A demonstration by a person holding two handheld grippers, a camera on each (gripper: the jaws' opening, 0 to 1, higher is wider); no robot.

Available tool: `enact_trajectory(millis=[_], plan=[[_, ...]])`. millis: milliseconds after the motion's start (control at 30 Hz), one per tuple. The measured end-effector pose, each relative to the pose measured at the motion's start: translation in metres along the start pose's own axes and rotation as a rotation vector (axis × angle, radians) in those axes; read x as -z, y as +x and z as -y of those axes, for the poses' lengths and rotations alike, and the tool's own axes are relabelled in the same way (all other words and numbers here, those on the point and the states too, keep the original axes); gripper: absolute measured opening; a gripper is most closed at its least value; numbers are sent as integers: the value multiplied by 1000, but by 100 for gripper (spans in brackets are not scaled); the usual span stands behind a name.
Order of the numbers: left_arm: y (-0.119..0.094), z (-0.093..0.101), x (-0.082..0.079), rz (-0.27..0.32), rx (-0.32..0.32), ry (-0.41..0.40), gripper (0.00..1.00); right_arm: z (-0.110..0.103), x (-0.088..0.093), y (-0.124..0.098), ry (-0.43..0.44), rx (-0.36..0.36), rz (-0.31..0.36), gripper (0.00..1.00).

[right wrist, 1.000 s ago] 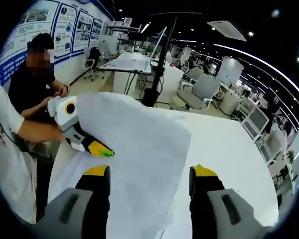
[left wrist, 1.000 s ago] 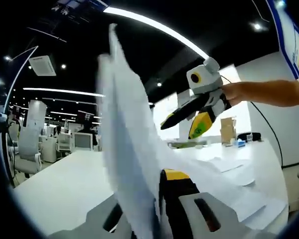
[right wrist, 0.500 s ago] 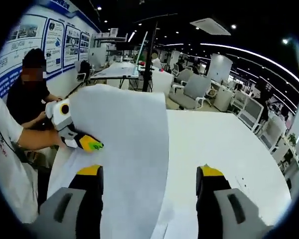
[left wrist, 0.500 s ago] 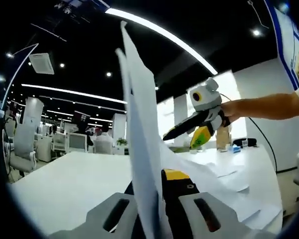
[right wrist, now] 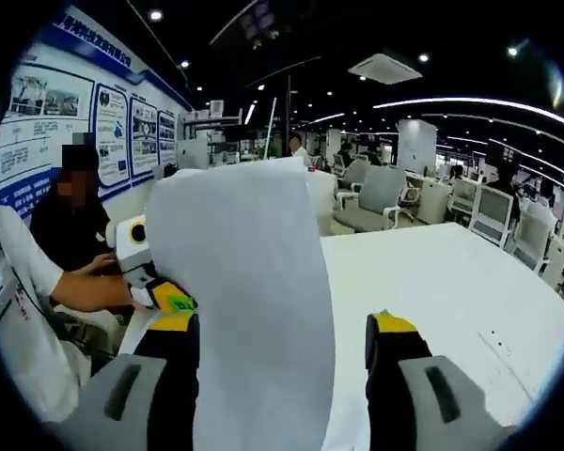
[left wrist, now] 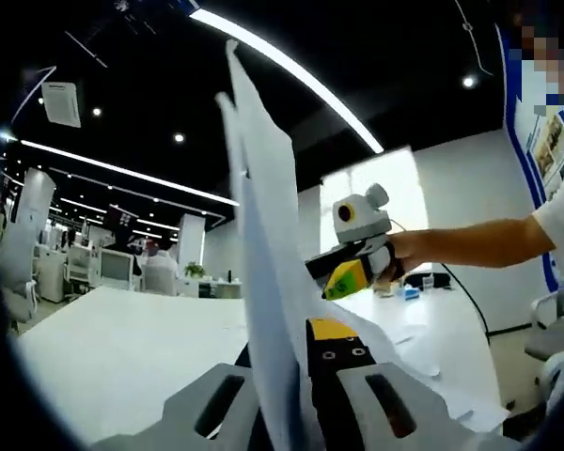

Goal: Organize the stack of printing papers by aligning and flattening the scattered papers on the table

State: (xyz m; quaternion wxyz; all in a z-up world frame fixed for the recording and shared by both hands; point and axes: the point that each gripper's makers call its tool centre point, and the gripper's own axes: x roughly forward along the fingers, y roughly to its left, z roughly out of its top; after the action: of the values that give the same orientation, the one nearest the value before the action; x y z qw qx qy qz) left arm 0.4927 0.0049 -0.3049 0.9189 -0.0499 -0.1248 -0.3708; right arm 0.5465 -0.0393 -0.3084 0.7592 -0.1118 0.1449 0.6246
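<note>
Papers stand on edge above the white table, at least two sheets by the edges seen in the left gripper view, clamped between the left gripper's jaws; more sheets lie flat on the table beyond, too blurred to count. In the right gripper view the raised sheet fills the gap of the right gripper, whose jaws stand apart. Two grippers, each carried by a bare forearm stretched over the table.
</note>
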Motion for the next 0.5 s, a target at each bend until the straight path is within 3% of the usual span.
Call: enact_trajectory(millis=[133,200,500], plan=[[16,13,-20,-35,72,49,6,-4,-7,-8,24,-17,67,65],[24,19,-26,-53,100,81,6,-8,-15,-14,29,-26,132,65],[48,37,-42,-113,179,137,6,-9,-24,-40,54,-13,283,66]])
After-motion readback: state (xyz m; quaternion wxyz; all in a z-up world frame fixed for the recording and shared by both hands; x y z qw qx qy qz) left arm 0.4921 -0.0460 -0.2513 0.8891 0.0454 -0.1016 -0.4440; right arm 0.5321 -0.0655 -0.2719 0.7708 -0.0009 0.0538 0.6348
